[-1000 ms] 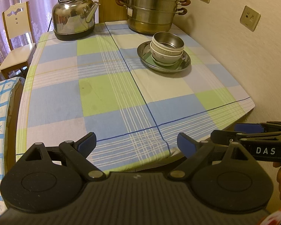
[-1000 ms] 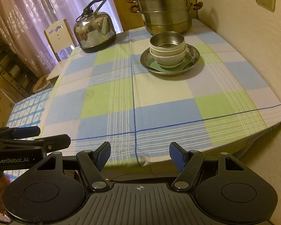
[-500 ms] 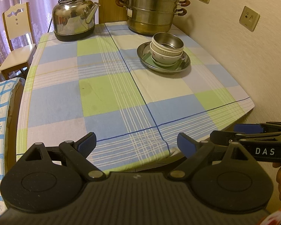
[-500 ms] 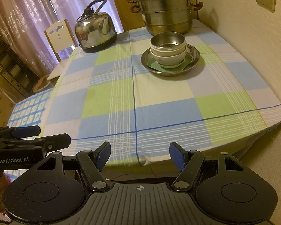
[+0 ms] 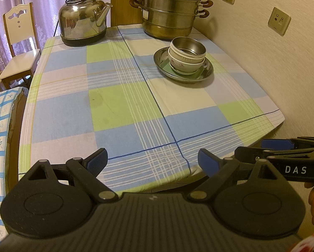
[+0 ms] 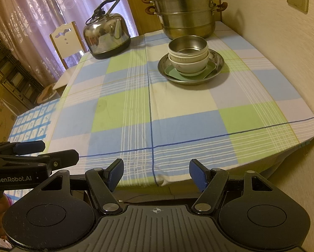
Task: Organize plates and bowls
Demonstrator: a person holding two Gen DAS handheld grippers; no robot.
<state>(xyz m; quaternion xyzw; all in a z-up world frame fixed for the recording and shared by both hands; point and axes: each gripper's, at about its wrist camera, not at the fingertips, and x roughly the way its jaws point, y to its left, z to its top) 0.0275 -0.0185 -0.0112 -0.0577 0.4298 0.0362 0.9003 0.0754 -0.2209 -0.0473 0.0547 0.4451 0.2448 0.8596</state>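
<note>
The left gripper [image 5: 152,160] and the right gripper [image 6: 155,173] hover side by side at the near edge of the checked tablecloth [image 5: 119,105], jaws spread wide and holding nothing. Far across that cloth, a steel bowl [image 6: 188,44] tops nested ceramic bowls [image 6: 188,63] on a green plate [image 6: 209,71] inside a steel dish [image 6: 217,59], just before the steamer pot [image 6: 186,10]; the kettle [image 6: 106,37] sits left of the pot.

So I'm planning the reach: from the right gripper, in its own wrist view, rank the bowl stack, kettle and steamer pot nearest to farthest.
From the open right gripper:
1. Bowl stack, ahead, slightly right, on the metal plate.
2. Kettle, far left.
3. Steamer pot, back right by the wall.
Kettle and pot are nearly level; that order is tentative.
</note>
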